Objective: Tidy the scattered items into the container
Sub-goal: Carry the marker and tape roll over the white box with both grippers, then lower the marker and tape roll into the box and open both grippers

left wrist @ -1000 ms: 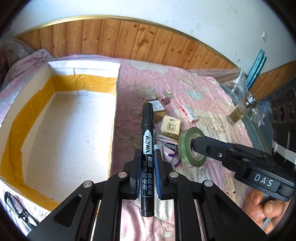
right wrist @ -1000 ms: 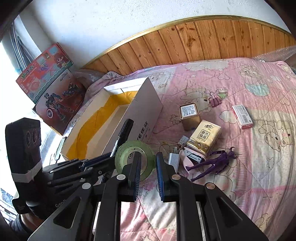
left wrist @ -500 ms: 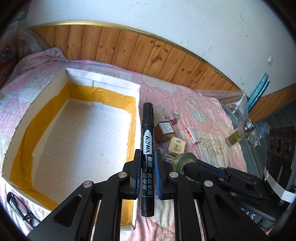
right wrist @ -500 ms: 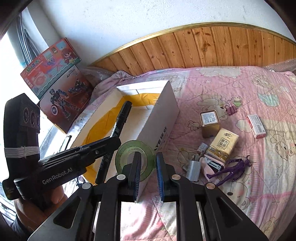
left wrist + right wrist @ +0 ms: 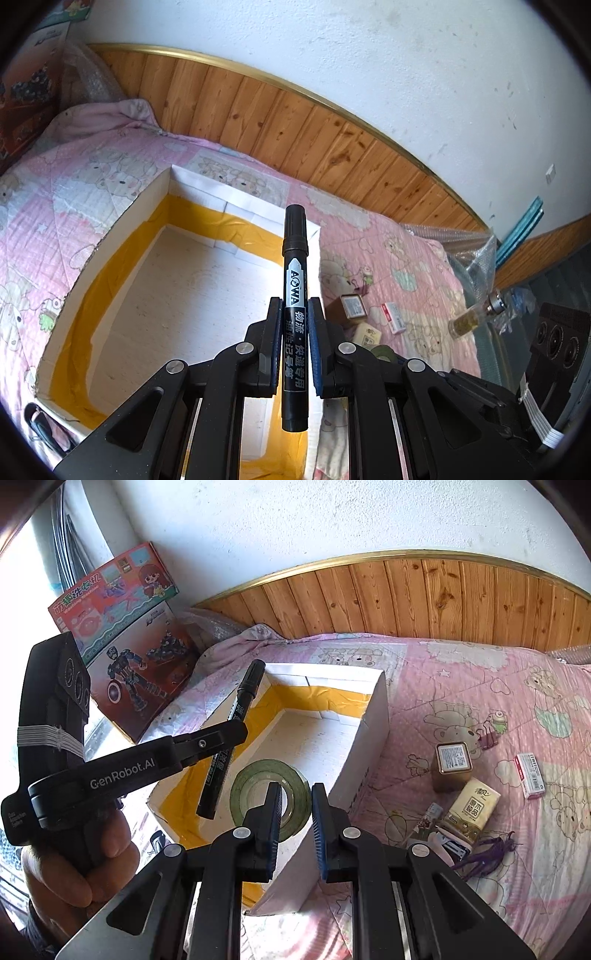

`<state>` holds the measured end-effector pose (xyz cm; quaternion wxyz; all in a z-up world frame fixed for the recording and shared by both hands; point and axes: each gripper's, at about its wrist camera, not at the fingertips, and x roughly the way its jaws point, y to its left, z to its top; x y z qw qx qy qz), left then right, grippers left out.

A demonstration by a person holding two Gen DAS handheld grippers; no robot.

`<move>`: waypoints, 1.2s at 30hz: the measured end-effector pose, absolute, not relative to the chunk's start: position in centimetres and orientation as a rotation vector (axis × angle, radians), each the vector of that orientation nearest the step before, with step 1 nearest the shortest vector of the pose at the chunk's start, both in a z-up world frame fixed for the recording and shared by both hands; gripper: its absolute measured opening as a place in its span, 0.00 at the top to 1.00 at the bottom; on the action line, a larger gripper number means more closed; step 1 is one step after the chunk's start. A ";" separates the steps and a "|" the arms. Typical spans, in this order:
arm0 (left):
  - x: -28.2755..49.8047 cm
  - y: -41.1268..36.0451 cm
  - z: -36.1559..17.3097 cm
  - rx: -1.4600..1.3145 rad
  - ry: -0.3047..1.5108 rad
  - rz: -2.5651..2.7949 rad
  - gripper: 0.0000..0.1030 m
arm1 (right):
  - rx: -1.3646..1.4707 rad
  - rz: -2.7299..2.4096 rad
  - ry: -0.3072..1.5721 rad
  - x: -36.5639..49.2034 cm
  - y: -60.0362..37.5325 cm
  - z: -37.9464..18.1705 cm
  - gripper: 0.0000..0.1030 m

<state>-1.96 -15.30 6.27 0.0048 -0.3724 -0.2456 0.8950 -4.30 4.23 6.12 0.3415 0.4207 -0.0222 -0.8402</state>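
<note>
The left gripper (image 5: 294, 332) was clenched on a black marker (image 5: 293, 295), its pads pressed against the barrel on both sides, with the capped end sticking out ahead of the fingers and the other end poking back behind them. Straight beneath and ahead of that gripper lay the open white box (image 5: 122, 229), its inner walls lined with yellow tape, its floor bare; the marker hung over its near right part. The right gripper (image 5: 294, 805) was clamped on a roll of green tape (image 5: 258, 782), one finger passed through the hole and the other outside, so that the ring's wall was pinched between the pads. The roll stood on edge just ahead of those fingers, above the box's near corner. In the right wrist view the left gripper reached in from the left, held by a hand (image 5: 74, 867), with the marker slanting across the box's left wall. To the right of the right gripper, on the pink quilt (image 5: 480, 672), well apart from the box, lay the remaining things: a small gold tin (image 5: 452, 766), a pack of tissues (image 5: 471, 808), a red-and-white packet (image 5: 530, 775), a purple figure (image 5: 484, 856) and a stapler (image 5: 452, 843). Off beyond the left gripper, two toy boxes (image 5: 122, 635) leaned against the wall.
</note>
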 end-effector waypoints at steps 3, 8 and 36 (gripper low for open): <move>-2.4 -15.9 6.4 -1.159 -0.789 2.808 0.87 | 1.092 -2.185 -0.040 -4.8 3.2 6.2 0.83; -3.5 -17.0 6.4 -1.162 -0.836 2.812 0.87 | 1.089 -2.187 -0.013 -5.9 1.7 6.4 0.83; -9.3 -21.8 0.9 -1.329 -1.105 2.733 0.87 | 1.144 -2.208 0.195 -12.5 -4.2 5.4 0.83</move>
